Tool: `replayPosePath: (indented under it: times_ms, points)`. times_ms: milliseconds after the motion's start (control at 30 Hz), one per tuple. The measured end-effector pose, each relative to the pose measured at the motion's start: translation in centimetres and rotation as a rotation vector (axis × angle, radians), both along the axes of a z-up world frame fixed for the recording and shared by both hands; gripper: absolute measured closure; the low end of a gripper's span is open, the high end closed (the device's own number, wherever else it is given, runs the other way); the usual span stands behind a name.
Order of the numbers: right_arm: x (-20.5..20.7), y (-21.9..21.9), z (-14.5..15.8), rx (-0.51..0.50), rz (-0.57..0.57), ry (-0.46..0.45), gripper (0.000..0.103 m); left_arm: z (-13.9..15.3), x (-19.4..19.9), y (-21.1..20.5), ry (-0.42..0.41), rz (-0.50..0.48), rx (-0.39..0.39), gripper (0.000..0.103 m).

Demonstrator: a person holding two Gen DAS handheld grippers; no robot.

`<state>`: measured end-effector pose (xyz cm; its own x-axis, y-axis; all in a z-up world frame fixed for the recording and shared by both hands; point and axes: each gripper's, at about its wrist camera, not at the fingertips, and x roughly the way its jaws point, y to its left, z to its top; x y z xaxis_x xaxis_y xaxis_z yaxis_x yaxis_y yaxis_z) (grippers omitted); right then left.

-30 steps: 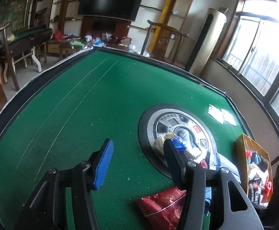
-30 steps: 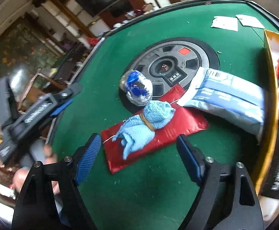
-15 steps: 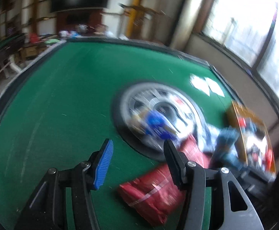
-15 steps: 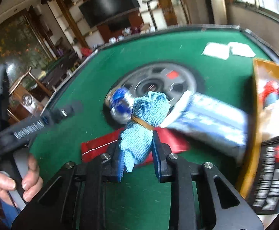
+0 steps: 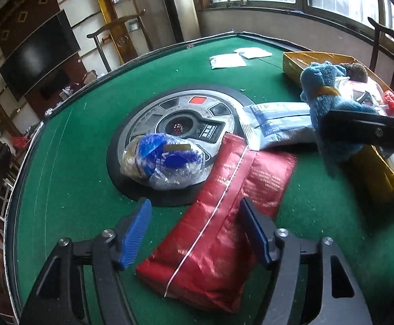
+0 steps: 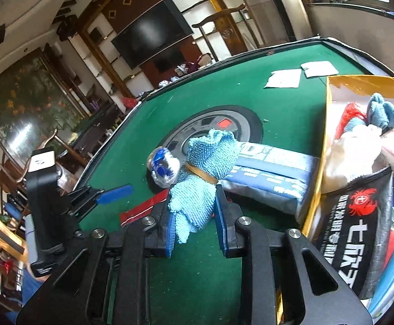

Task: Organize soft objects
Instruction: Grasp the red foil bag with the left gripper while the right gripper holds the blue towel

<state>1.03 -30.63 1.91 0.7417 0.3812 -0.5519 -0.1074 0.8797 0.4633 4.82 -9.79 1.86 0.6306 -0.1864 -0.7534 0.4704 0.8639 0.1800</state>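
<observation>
My right gripper (image 6: pixel 194 224) is shut on a light blue cloth bundle (image 6: pixel 205 178) tied with a tan band, held above the green table beside the yellow box (image 6: pixel 359 84). In the left wrist view the same cloth (image 5: pixel 324 92) hangs at the right, in front of the box (image 5: pixel 294 62). My left gripper (image 5: pixel 197 230) hovers low over a red foil packet (image 5: pixel 218 216). Its jaws are opening, and the packet lies between the fingers with neither pad pressing on it. A crumpled blue-and-clear plastic bag (image 5: pixel 164 159) rests on the round dial (image 5: pixel 186 124).
A white-and-blue soft pack (image 5: pixel 278 124) lies between the dial and the box. The box holds several cloths and packets (image 6: pixel 354 146). Two white papers (image 5: pixel 226 61) lie at the far edge. A chair and a wall-mounted television stand beyond the table.
The right gripper closed on the blue cloth, lifted it off the red packet and carried it toward the box. The left gripper rolled, swung over the red packet and widened its jaws.
</observation>
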Motion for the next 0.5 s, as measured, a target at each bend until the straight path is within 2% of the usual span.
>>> replayPosePath:
  times_ms: [67,200,300,500]
  points:
    - [0.11,0.21,-0.11,0.005,0.010,-0.001,0.079,0.23,-0.19,-0.05,-0.010,-0.008,0.001,0.035]
    - [0.15,0.33,-0.21,0.011,0.014,0.000,0.079,0.36,-0.47,-0.54,0.041,-0.070,-0.037,0.034]
    - [0.38,-0.05,-0.44,0.024,0.011,0.009,0.079,0.01,-0.44,-0.69,0.052,-0.070,-0.024,0.033]
    - [0.68,-0.27,-0.64,0.039,0.021,0.017,0.079,-0.33,0.28,-0.57,0.079,-0.084,-0.058,0.027]
